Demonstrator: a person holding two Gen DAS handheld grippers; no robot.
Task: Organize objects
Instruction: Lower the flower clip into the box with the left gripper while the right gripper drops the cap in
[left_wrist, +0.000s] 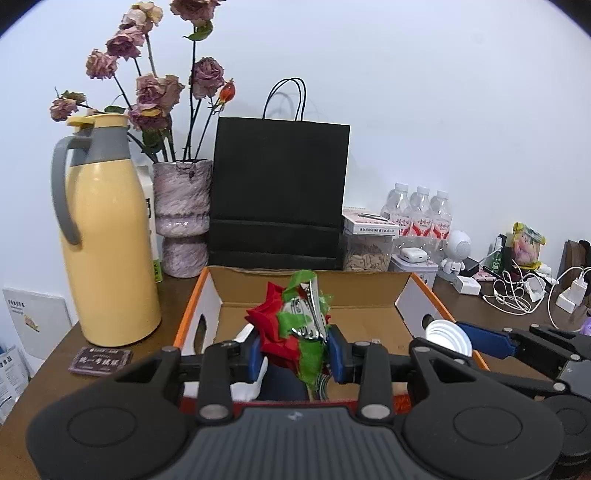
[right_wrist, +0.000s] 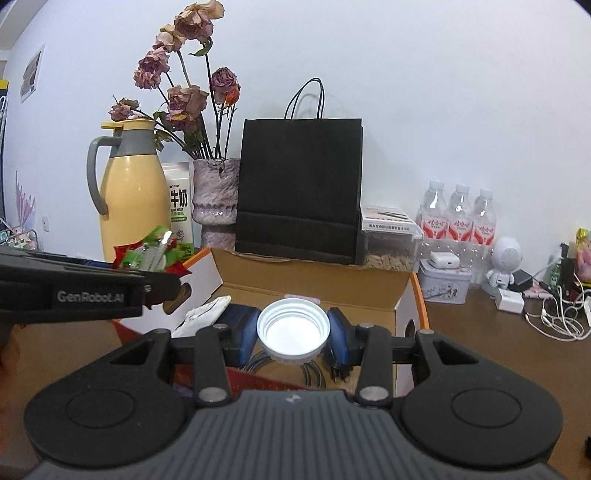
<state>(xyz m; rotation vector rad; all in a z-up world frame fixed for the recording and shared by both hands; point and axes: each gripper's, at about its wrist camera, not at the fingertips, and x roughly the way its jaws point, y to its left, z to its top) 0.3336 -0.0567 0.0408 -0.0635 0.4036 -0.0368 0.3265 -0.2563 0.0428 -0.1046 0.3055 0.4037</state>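
My left gripper (left_wrist: 294, 352) is shut on a red and green fabric flower hair clip (left_wrist: 295, 325) with a metal clasp, held above the open cardboard box (left_wrist: 310, 288). It also shows at the left of the right wrist view (right_wrist: 147, 254). My right gripper (right_wrist: 293, 334) is shut on a white ribbed lid (right_wrist: 293, 330), open side facing the camera, above the same box (right_wrist: 314, 291). The lid also shows in the left wrist view (left_wrist: 448, 338). Inside the box lie a white cloth (right_wrist: 207, 312) and dark cables (right_wrist: 295, 369).
On the brown table stand a yellow thermos jug (left_wrist: 107, 236), a vase of dried roses (left_wrist: 183, 218), a black paper bag (left_wrist: 280, 192), a milk carton (right_wrist: 181, 210), three water bottles (right_wrist: 458, 218), a tin (right_wrist: 445, 282), a white robot figure (right_wrist: 504, 264) and tangled chargers (left_wrist: 517, 291).
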